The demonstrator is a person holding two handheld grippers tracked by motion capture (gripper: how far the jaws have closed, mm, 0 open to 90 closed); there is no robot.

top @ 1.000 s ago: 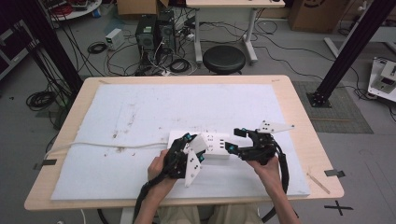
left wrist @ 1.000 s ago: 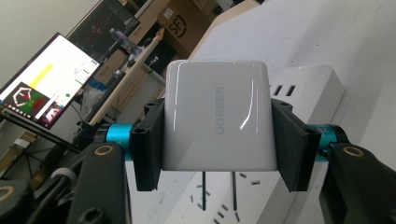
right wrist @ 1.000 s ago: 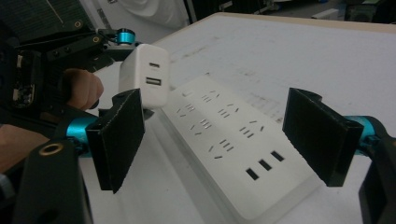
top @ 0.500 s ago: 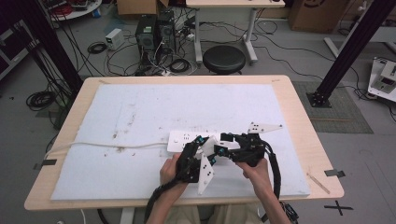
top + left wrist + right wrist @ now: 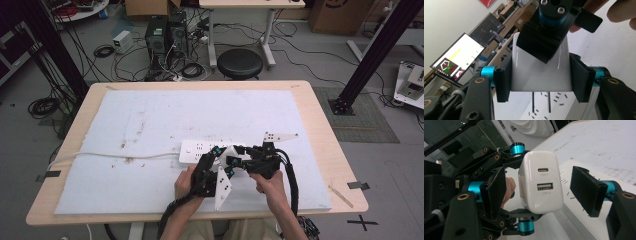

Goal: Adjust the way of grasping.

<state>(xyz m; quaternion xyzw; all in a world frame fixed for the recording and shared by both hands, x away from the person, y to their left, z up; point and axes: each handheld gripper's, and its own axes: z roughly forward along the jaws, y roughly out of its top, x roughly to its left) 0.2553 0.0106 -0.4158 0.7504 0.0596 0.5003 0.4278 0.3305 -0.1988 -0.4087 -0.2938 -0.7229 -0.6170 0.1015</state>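
On the tabletop [image 5: 320, 120] lies a white power strip [image 5: 200, 150]. Above it the left tool [image 5: 540, 77] clamps a white USB charger [image 5: 541, 182], prongs toward the strip. The right tool [image 5: 537, 192] has just been closing; its pads flank the charger without touching, so a handover or joint grip seems underway.

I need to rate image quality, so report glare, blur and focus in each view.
High view: even light, slightly soft; the left gripper and right gripper merge into one dark cluster. Left gripper view: sharp, with thin glare streaks on the white charger; the monitor is bright. Right gripper view: USB ports crisp, near fingers soft, background blurred.
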